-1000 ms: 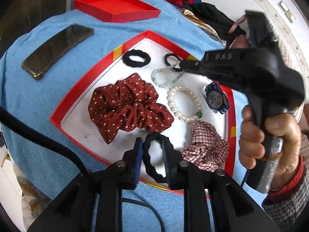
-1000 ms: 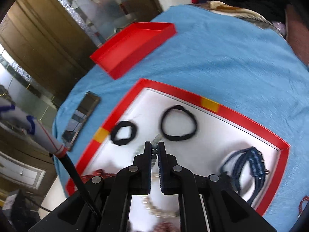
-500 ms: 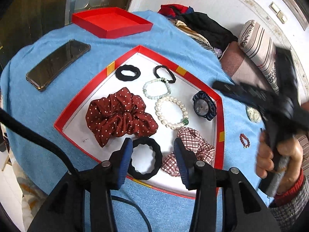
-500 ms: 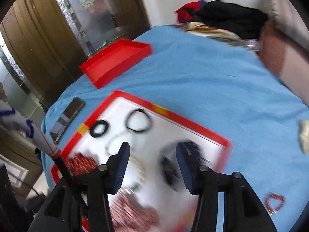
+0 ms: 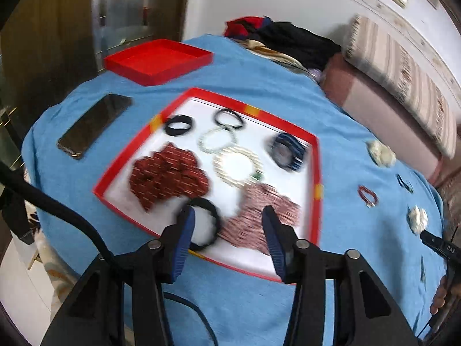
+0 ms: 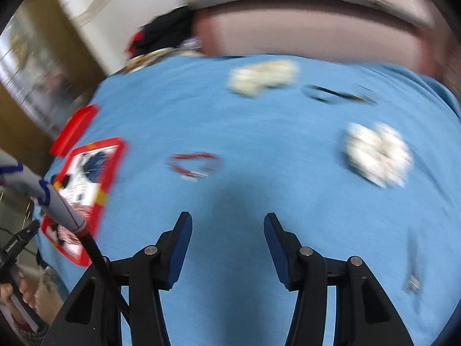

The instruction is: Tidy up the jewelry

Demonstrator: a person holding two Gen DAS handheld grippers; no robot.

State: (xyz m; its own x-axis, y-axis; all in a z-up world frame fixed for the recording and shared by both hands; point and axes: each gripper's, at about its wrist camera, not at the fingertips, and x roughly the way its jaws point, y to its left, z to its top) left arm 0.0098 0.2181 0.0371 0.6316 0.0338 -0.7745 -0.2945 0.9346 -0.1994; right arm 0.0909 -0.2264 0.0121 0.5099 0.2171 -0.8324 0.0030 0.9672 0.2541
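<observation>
— Jewelry first: where does it lie?

— Mostly in the red-rimmed tray (image 5: 316,155) on the blue cloth (image 5: 259,86). Inside it sit a dotted maroon scrunchie (image 5: 167,173), a plaid scrunchie (image 5: 259,216), a pearl bracelet (image 5: 237,167), a pale bead bracelet (image 5: 217,139), a blue watch (image 5: 288,151) and three black hair ties; the wavy black hair tie (image 5: 206,222) lies at the tray's near edge.

— And the left gripper (image 5: 227,230)?

— It hovers above that near edge, jaws released and just lately widening; the wavy tie lies flat on the tray below the gap, beside the left finger, gripped by nothing.

— The right gripper (image 6: 227,239)?

— Jaws spread apart, empty, over bare blue cloth well away from the tray. The view is blurred. Ahead of it lie a red bead bracelet (image 6: 194,164), two white fluffy pieces (image 6: 377,154) and a thin dark band (image 6: 331,95).

— Anything else?

— An empty red lid (image 5: 158,60) and a phone (image 5: 93,125) lie beyond the tray.
</observation>
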